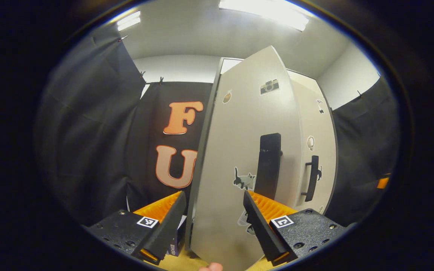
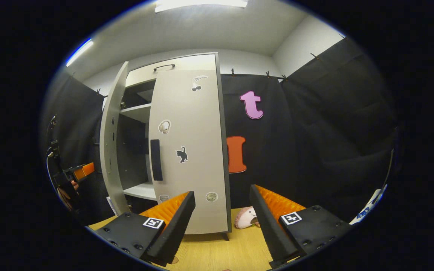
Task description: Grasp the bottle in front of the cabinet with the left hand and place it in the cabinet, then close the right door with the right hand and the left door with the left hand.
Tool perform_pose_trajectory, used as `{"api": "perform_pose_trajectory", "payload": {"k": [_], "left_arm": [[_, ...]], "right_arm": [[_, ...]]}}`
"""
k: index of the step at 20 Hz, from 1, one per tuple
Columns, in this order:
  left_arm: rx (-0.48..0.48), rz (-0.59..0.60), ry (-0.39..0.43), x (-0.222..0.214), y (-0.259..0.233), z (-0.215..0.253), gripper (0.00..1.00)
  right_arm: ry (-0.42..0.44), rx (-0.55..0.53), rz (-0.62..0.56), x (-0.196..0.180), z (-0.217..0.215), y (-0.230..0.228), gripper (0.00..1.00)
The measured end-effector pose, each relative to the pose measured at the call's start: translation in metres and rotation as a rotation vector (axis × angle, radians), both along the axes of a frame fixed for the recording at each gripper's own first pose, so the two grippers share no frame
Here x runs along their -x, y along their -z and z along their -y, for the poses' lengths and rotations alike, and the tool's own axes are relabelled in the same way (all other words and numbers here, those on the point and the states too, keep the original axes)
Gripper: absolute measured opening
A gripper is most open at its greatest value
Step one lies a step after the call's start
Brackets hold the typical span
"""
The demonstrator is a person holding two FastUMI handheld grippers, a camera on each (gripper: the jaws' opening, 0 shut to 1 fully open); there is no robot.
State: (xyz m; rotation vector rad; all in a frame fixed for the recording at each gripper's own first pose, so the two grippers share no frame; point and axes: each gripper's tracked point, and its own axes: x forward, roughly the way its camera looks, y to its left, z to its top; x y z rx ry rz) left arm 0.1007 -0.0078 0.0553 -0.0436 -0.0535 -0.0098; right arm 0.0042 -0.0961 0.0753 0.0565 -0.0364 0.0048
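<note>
With the right door (image 2: pixel 188 150) shut, the remaining left door (image 1: pixel 239 158) stands ajar. Judged a light, stiff panel on hinges; push beside its handle (image 1: pixel 268 165). Left gripper (image 1: pixel 213 226) and right gripper (image 2: pixel 220 226) gape empty. Bottle location cannot be told.

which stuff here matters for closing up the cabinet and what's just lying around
Belongs to the job:
- cabinet
- right door, shut
- left door, partly open
- left door's handle
- left gripper, open
- right gripper, open

Just lying about:
- pink plush toy on the tabletop, beside the cabinet
- stickers on the doors, such as the cat sticker
</note>
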Motion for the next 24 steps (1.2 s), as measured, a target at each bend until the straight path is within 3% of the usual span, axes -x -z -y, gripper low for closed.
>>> {"api": "perform_pose_trajectory", "payload": {"k": [1, 6, 8, 9, 10, 11, 12, 15, 16, 24], "left_arm": [[0.007, 0.002, 0.023, -0.004, -0.001, 0.009, 0.94], [0.010, -0.013, 0.100, -0.030, 0.012, 0.045, 0.91], [0.018, -0.039, 0.121, -0.038, 0.023, 0.055, 0.94], [0.021, -0.017, 0.118, -0.042, 0.023, 0.055, 0.91], [0.018, -0.024, 0.127, -0.046, 0.023, 0.058, 0.95], [0.014, -0.020, 0.124, -0.051, 0.023, 0.059, 0.91], [0.006, -0.034, 0.113, -0.055, 0.029, 0.060, 0.95], [-0.001, -0.045, 0.111, -0.076, 0.035, 0.067, 0.91], [0.002, -0.050, 0.110, -0.081, 0.036, 0.069, 0.94], [0.004, -0.050, 0.113, -0.099, 0.043, 0.080, 0.94]], "right_arm": [[0.004, -0.001, 0.002, 0.002, 0.001, 0.000, 0.97], [0.027, -0.002, 0.008, 0.012, 0.013, -0.002, 0.97], [0.033, -0.009, 0.003, 0.014, 0.018, 0.000, 0.97], [0.039, -0.011, 0.002, 0.014, 0.021, 0.001, 0.97], [0.047, -0.012, 0.000, 0.015, 0.025, 0.002, 0.97], [0.056, -0.015, -0.005, 0.016, 0.029, 0.004, 0.97], [0.060, -0.020, -0.009, 0.016, 0.032, 0.005, 0.97], [0.071, -0.036, -0.009, 0.018, 0.039, 0.006, 0.97], [0.076, -0.037, -0.007, 0.019, 0.041, 0.005, 0.97], [0.104, -0.022, 0.008, 0.022, 0.052, -0.002, 0.97]]}}
